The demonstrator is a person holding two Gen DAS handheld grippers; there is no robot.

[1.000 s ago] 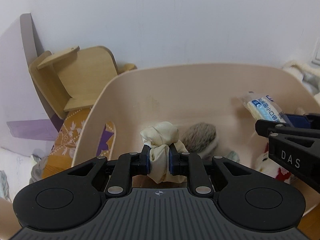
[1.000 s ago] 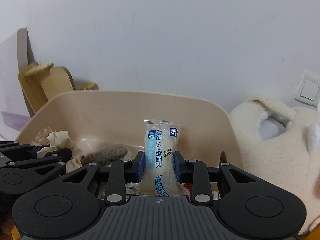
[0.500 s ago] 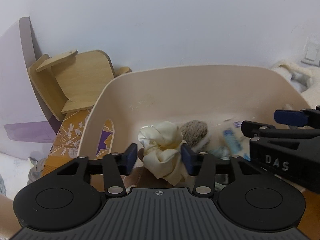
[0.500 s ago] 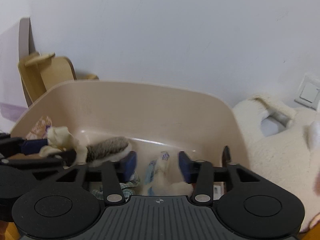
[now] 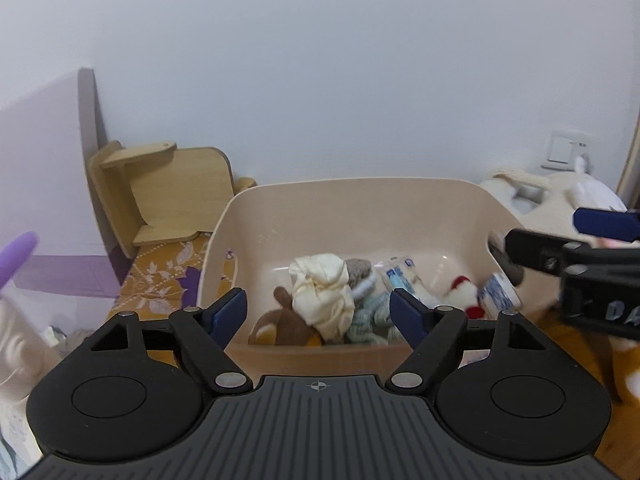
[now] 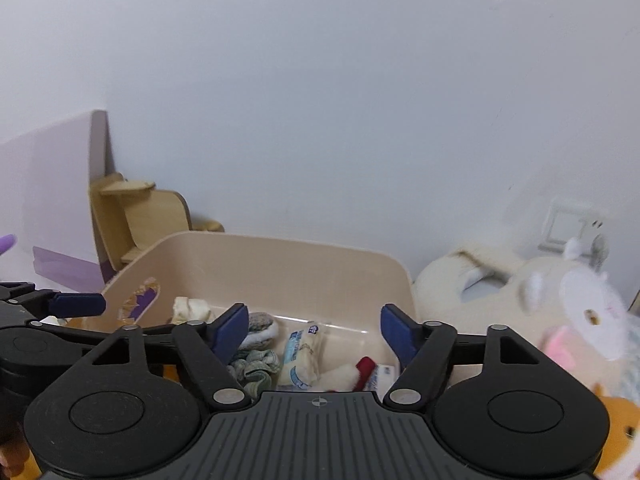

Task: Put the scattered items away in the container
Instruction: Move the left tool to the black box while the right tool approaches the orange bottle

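A beige plastic tub [image 5: 360, 196] [image 6: 280, 256] holds several items. The knotted cream cloth [image 5: 322, 292] lies in it beside a brown plush [image 5: 280, 326], a grey furry piece [image 5: 358, 270] and a greenish cloth [image 5: 370, 318]. The packaged bread [image 6: 300, 354] [image 5: 402, 276] rests on the tub floor near a red-and-white plush [image 5: 460, 294]. My left gripper [image 5: 318, 312] hangs over the tub's near rim, jaws opening, nothing pressed between them. My right gripper [image 6: 314, 330] is likewise opening and empty above the tub.
A wooden stool [image 5: 168, 192] lies on its side left of the tub, on a yellow floral fabric [image 5: 160, 280]. A large cream plush toy [image 6: 520, 300] sits right of the tub, with an orange plush [image 6: 616, 436] below it. A wall socket [image 5: 568, 152] is behind.
Both grippers let go: the cream cloth and the bread packet dropped into the tub. Both jaws spread wide, and both grippers pulled back and up from the tub.
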